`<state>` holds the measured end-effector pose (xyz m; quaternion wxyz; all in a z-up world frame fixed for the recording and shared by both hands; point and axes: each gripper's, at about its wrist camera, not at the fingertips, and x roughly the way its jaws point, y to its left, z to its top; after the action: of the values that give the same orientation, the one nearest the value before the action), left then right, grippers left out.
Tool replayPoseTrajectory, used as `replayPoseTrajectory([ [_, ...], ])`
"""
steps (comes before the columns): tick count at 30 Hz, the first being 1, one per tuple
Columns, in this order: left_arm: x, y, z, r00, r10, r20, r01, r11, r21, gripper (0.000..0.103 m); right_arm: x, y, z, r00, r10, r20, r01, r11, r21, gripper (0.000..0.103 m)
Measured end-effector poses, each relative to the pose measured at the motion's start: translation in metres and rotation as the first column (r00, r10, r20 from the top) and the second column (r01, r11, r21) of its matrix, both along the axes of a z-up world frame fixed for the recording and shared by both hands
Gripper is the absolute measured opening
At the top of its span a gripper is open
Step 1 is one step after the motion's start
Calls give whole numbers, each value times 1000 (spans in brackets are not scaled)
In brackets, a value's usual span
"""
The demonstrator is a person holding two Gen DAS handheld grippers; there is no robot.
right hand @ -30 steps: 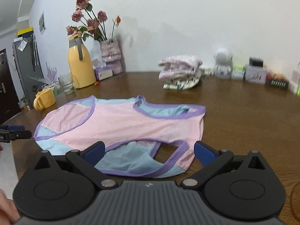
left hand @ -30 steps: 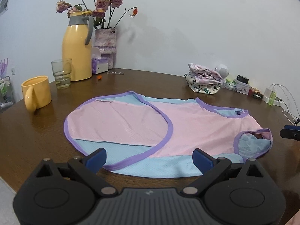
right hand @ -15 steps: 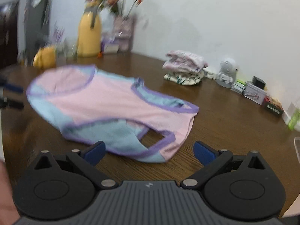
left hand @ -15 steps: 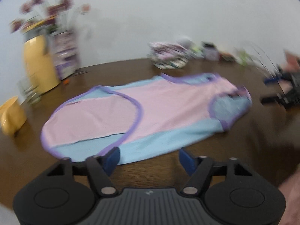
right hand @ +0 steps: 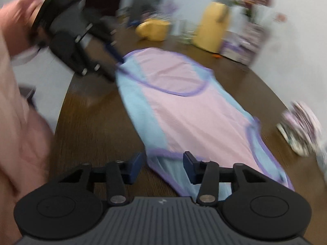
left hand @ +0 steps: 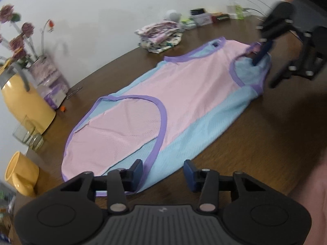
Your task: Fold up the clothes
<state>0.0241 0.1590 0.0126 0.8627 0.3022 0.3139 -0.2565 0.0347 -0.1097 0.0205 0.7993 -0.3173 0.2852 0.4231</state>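
A pink and light-blue sleeveless garment with purple trim lies flat on the brown table. My left gripper sits at the garment's near hem end. Its jaws are closing, with the blue hem edge lying between them and the pads still apart from it. In the right wrist view, the same garment stretches away. My right gripper is at the armhole end, jaws closing, with the purple-trimmed corner between them and a clear gap left. Each gripper shows in the other's view: the right gripper, the left gripper.
A yellow thermos jug, a drinking glass and a yellow mug stand along the left. A vase of flowers and a stack of folded clothes sit by the wall. A pink sleeve fills the right wrist view's left side.
Both grippers have rolled, tilting both views. Both pairs of jaws have narrowed. The right gripper has swung in over the armhole end; the left sits over the hem corner.
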Motion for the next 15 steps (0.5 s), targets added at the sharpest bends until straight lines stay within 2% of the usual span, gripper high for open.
replayPoseTrajectory([
  [2, -1, 5, -2, 999, -41, -4, 41, 999, 22, 37, 4, 16, -6, 998, 68, 5, -67, 996, -66, 37],
  [5, 2, 13, -7, 996, -85, -11, 86, 995, 54, 27, 4, 32, -9, 989, 145, 0, -144, 980, -139, 34],
  [9, 13, 21, -11, 991, -135, -18, 136, 987, 80, 21, 11, 41, -16, 989, 147, -26, -150, 969, -195, 30],
  [12, 21, 26, -11, 982, -185, -36, 187, 979, 81, 18, 14, 43, -16, 991, 121, -52, -129, 972, -196, 24],
  [15, 27, 31, -10, 971, -232, -56, 235, 970, 61, 15, 18, 44, -16, 994, 90, -60, -100, 976, -195, 24],
])
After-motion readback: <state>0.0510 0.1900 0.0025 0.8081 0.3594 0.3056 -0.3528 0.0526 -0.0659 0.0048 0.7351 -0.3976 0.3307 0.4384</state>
